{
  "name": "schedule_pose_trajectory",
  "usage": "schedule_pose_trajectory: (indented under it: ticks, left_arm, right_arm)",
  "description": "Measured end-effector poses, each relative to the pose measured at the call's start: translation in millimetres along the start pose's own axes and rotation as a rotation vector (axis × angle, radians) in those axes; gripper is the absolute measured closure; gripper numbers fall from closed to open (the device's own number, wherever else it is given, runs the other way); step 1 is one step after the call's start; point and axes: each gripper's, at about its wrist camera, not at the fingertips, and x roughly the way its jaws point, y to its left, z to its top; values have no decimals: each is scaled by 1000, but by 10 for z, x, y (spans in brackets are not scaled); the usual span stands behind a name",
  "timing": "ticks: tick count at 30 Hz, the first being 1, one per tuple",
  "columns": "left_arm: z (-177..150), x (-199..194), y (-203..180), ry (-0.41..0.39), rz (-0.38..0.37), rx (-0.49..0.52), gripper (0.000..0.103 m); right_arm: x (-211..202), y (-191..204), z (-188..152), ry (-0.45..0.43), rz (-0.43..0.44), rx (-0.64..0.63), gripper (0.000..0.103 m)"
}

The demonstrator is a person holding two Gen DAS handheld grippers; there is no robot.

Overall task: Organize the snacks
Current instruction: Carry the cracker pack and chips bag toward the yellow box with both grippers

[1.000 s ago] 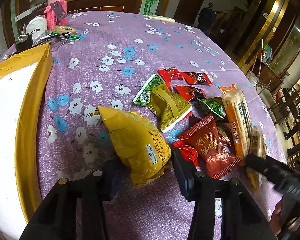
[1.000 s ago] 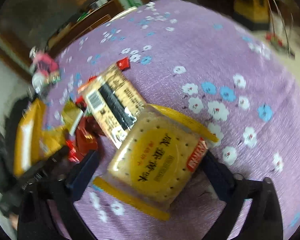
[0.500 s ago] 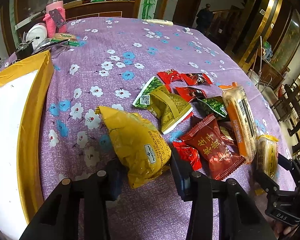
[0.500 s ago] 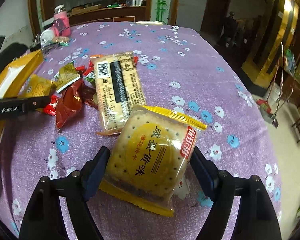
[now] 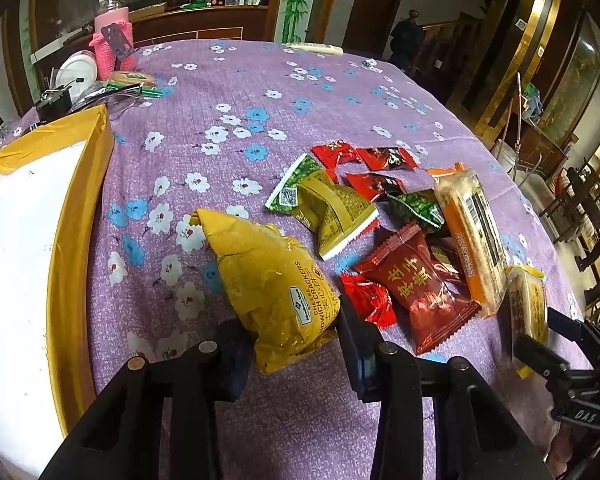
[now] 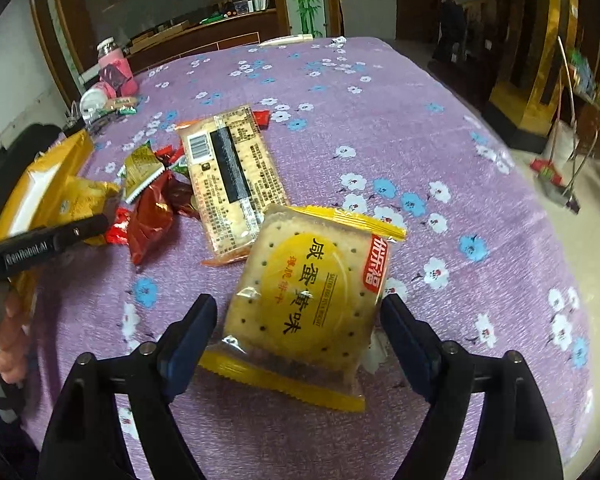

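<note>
Crinkly foil, light and slippery: our left gripper [image 5: 290, 340] is closing on the yellow cracker bag [image 5: 270, 284] beside the gold box [image 5: 70, 240]. Our right gripper [image 6: 300, 332] is opening, astride the brittle biscuit pack [image 6: 306, 304]; we grip edges.

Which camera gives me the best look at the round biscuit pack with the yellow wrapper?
The right wrist view: the biscuit pack lies face-up and whole between the right gripper's jaws, its label legible. The left wrist view shows it only edge-on at the right border, partly hidden by that gripper.
</note>
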Motion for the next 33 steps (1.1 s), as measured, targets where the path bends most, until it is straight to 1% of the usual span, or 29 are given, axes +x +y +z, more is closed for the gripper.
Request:
schedule_pose_trajectory:
  ticks: [2,3,4,5,6,8,11,13,17,20,22,24,25,26,27,28,29,31,33]
  left_arm:
    - [-12,-3,2,1,-3,0,63]
    - [-15,-6,5,1,-5,0,63]
    - [-16,-10,9,1,-8,-1,63]
    - [-17,-12,15,1,-12,-2,63]
    - [-16,-10,19,1,-15,-3,63]
    - [-22,-10,19,2,-19,-1,63]
    - [-38,5,9,7,-28,3,63]
    - [-41,14,9,10,-34,4,63]
    - [-41,14,29,10,-42,0,63]
    - [-39,20,46,10,-49,-7,63]
    - [-44,25,49,11,-50,-8,63]
    - [-45,26,49,10,-50,-8,63]
    - [-44,25,48,10,-51,-9,63]
    - [-44,21,49,9,-54,-9,63]
    - [-45,13,49,5,-55,-7,63]
    - [-42,8,51,3,-55,-5,63]
    - [-40,3,50,0,-52,-4,63]
    - [-37,10,53,3,-51,-7,63]
    - [-39,20,53,7,-50,-6,63]
  right_arm:
    - [-14,-44,18,6,27,33,12]
    - [-10,-59,25,11,34,43,9]
    - [19,-90,44,37,50,66,7]
    - [64,-121,60,79,61,91,3]
    - [117,-154,76,126,72,117,2]
    - [142,-161,106,154,59,118,1]
    - [170,-82,100,181,16,78,1]
    - [173,-78,90,179,9,89,0]
    - [163,-146,90,172,44,123,0]
    - [121,-205,60,126,70,167,0]
    - [104,-198,41,101,75,164,0]
    - [98,-198,39,102,79,159,0]
    - [95,-219,54,109,94,170,0]
    - [79,-271,52,98,121,207,0]
    - [61,-334,51,83,155,250,0]
    - [44,-441,38,69,208,316,0]
    - [42,-493,39,69,234,347,0]
    - [43,-535,58,85,253,362,3]
    - [45,-527,77,102,245,342,9]
